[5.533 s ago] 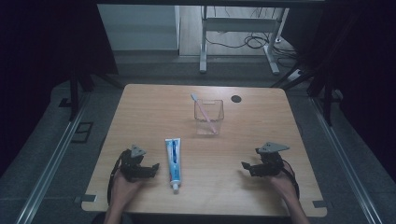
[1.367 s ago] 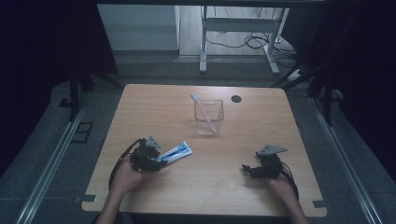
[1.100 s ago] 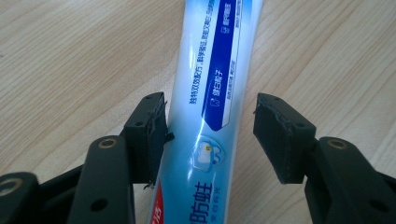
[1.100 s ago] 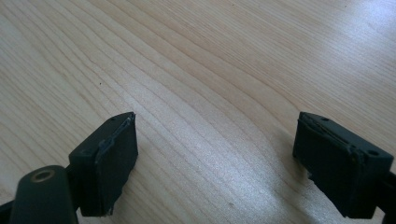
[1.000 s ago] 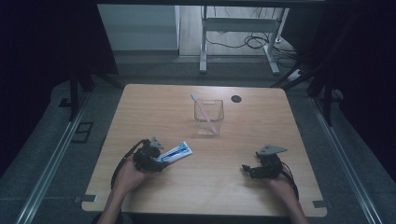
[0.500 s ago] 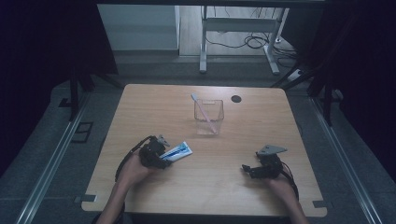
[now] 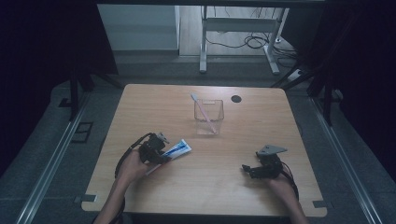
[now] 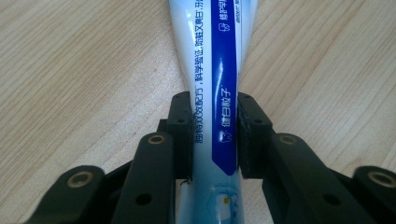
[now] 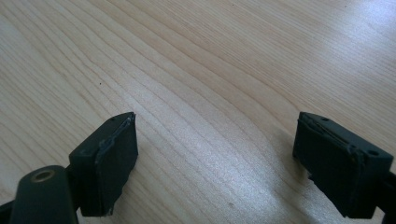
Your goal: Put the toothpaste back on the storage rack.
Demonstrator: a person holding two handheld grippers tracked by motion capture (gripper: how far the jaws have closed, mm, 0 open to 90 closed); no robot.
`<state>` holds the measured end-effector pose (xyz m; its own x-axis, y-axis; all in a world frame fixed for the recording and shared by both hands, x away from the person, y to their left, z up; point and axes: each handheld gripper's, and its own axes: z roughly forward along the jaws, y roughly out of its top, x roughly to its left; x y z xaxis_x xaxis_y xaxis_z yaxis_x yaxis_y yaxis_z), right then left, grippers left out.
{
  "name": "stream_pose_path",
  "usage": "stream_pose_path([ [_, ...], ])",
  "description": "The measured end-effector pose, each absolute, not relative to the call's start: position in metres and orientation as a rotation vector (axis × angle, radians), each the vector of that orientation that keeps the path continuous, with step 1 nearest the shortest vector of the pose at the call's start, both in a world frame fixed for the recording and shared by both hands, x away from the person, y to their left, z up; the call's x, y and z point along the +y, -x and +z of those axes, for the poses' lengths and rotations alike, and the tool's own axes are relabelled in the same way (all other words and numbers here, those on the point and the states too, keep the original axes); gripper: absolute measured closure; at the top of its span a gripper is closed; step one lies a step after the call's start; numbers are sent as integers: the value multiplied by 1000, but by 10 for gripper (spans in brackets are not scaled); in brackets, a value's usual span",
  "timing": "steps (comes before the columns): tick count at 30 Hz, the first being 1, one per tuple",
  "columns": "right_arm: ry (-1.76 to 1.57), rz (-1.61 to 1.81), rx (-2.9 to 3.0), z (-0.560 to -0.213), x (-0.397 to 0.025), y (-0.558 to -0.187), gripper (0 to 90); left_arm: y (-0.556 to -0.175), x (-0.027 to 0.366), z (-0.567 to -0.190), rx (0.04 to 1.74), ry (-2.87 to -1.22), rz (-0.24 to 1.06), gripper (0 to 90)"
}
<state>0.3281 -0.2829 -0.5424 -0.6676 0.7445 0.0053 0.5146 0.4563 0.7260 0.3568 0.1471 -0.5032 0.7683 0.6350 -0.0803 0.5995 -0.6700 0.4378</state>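
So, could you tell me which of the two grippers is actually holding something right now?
The left gripper: its jaws are shut on the blue-and-white toothpaste tube. The right gripper rests open, with bare wooden table between its jaws.

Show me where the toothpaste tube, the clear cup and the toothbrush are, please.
Blue and white toothpaste tube (image 8: 219, 70): left gripper view, on its blue printed stripe.
Clear square plastic cup (image 7: 208, 122): high view, on its front wall.
Pale pink toothbrush (image 7: 198, 103): high view, on the handle sticking out above the cup's rim.
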Motion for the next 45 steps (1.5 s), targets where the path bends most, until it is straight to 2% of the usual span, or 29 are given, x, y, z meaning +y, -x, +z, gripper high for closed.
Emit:
stream_pose_path([
  [7,-1075,1035,2397,-542,-283,-328,141,-359,150,-501,951,-2466,88,738],
  [45,-1069,1032,2399,-542,-283,-328,141,-369,125,-427,855,-2210,246,738],
])
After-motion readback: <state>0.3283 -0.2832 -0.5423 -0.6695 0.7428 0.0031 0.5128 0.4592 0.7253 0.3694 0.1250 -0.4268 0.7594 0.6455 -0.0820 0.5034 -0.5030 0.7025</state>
